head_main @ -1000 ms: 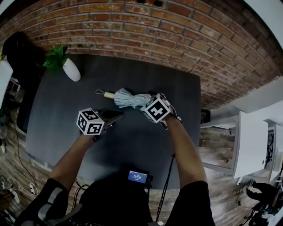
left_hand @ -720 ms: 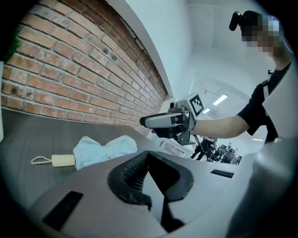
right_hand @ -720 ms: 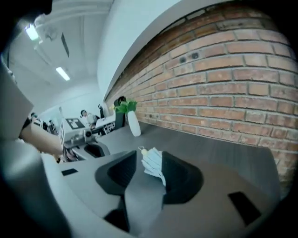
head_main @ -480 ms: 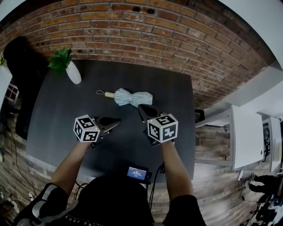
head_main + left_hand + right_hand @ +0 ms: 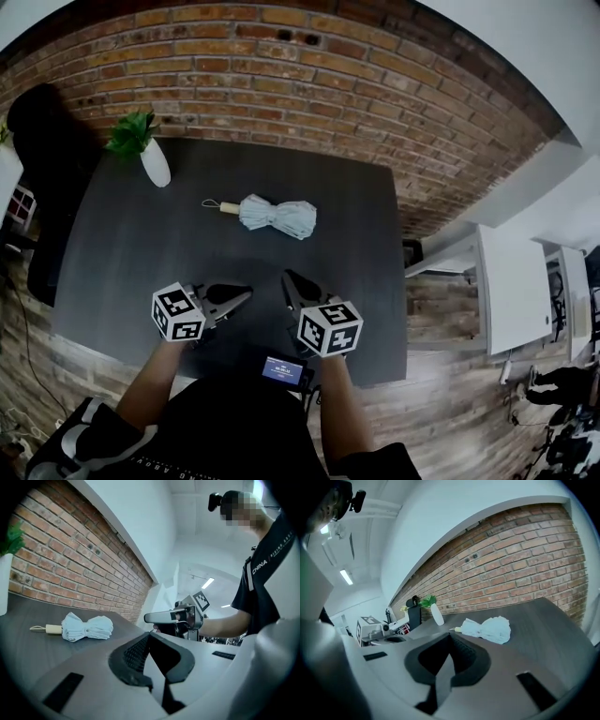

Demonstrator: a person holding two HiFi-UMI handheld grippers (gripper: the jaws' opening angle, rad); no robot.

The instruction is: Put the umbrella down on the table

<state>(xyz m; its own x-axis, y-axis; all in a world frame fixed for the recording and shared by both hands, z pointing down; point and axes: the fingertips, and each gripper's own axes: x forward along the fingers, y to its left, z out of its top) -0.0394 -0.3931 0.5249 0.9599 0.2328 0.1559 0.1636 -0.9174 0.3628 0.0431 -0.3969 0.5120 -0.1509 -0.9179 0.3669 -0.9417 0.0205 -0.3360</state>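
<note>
The folded pale-blue umbrella with a wooden handle lies flat on the dark table, alone and untouched; it also shows as the umbrella in the left gripper view and the umbrella in the right gripper view. My left gripper hangs over the table's near edge, jaws shut and empty. To its right, my right gripper is also shut with nothing in it. Both are well short of the umbrella. In the left gripper view the right gripper shows ahead.
A white vase with a green plant stands at the table's far left corner. A brick wall runs behind the table. A black chair stands at the left, and white furniture on the right.
Both grippers have pulled back from the umbrella toward the near table edge. The right gripper let go of the umbrella, rolled and shut empty. The umbrella stays lying on the table.
</note>
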